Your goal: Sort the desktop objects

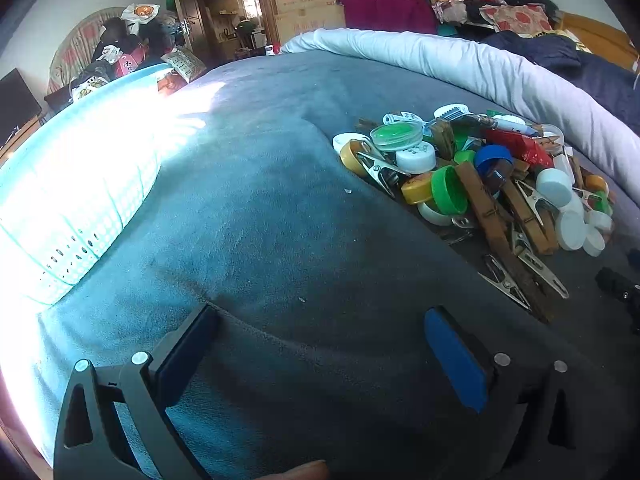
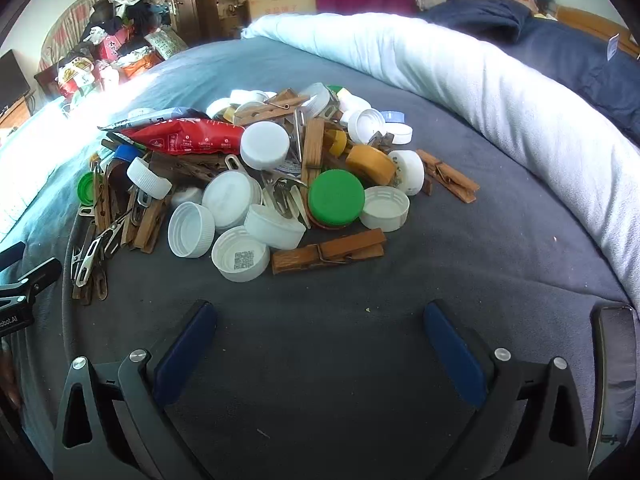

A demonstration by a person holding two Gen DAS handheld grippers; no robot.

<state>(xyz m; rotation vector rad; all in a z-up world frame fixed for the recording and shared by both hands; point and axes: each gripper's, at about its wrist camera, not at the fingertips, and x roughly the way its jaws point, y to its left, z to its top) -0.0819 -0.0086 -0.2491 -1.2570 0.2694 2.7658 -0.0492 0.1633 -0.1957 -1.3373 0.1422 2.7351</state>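
Caps and pegs (image 2: pixel 260 184) sit heaped mid-frame on the bed (image 2: pixel 360 360), unsorted. Left claw (image 1: pixel 320 356) and right claw (image 2: pixel 320 352) both hang spread and empty; next, I'd judge, comes picking one piece.

Grey-blue bed cover (image 2: pixel 460 240) — heaped caps and clothespins (image 2: pixel 280 176), perhaps a basket (image 1: pixel 72 200).

A heap of caps and pegs (image 2: pixel 280 176) lay on the blanket (image 2: pixel 460 248), a basket (image 1: pixel 76 200) to its left.
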